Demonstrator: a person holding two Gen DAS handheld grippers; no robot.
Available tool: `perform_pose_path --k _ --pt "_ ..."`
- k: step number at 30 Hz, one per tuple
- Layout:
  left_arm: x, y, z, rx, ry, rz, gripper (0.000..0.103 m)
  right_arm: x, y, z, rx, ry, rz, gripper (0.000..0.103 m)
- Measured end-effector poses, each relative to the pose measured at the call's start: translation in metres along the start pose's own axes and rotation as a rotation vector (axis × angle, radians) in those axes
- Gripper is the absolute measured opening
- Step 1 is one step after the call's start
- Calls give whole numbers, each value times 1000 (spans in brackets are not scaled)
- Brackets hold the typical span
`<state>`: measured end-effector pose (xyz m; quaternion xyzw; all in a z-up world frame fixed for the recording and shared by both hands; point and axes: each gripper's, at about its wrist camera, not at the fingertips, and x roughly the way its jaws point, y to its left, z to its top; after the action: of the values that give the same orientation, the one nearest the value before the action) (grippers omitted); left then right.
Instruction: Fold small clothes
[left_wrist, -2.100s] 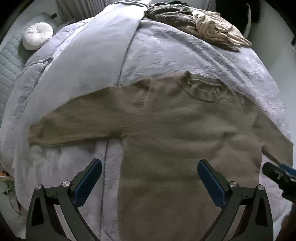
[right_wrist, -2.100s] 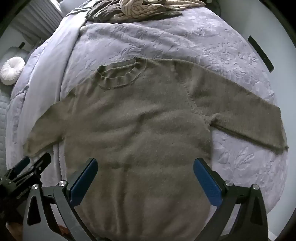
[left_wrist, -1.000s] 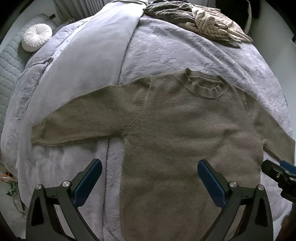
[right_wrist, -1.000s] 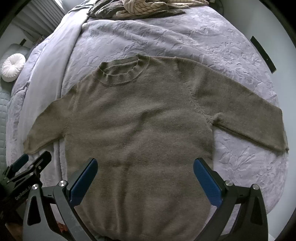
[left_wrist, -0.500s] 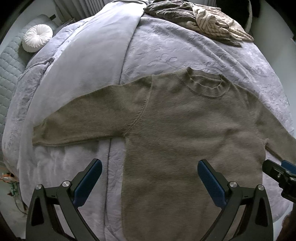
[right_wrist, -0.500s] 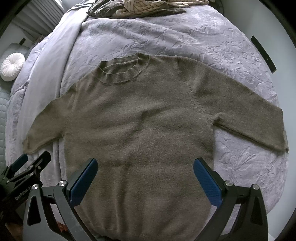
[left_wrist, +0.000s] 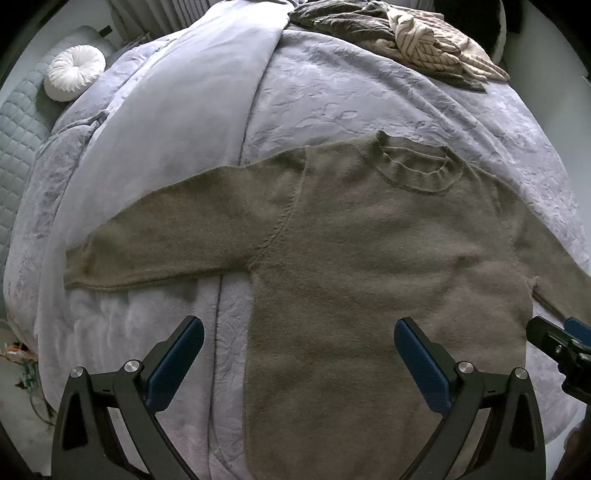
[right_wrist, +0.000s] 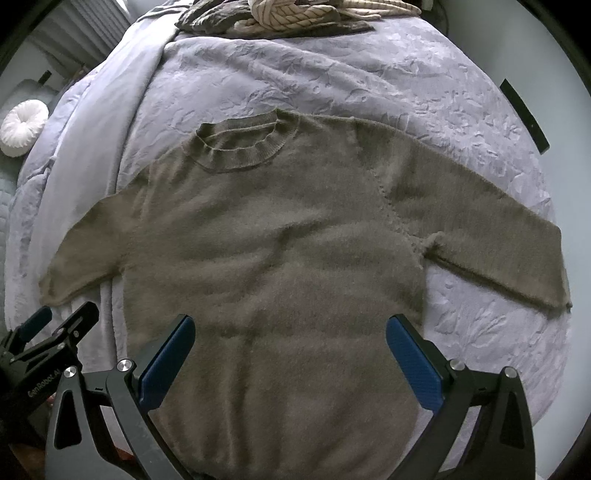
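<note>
1. Broadly, a bed (left_wrist: 369, 85) fills both views, covered by a lavender bedspread (right_wrist: 332, 74) with a raised leaf pattern; a smoother pale strip of bedding (left_wrist: 177, 122) runs along its left side.
2. An olive-brown knit sweater (left_wrist: 369, 258) lies flat on the bedspread, front up, collar (right_wrist: 240, 147) toward the far end, both sleeves spread outward.
3. Beyond it, a heap of other clothes (left_wrist: 406, 37), dark and cream striped, sits at the far edge.
4. A round white pleated cushion (left_wrist: 74, 72) rests beside a quilted grey surface (left_wrist: 18, 129).
5. The left gripper (left_wrist: 299, 354) hovers near the sweater's left side, jaws wide apart, holding nothing.
6. The right gripper (right_wrist: 290, 350) hangs over the sweater's lower body, jaws likewise spread and empty.
</note>
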<state>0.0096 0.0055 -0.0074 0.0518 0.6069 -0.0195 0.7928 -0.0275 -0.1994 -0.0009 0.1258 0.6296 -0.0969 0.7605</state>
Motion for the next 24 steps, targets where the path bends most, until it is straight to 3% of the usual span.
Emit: perform_pose_path --k 24 --pt "5 -1 3 1 15 8 103 -3 7 6 -22 -18 -39 103"
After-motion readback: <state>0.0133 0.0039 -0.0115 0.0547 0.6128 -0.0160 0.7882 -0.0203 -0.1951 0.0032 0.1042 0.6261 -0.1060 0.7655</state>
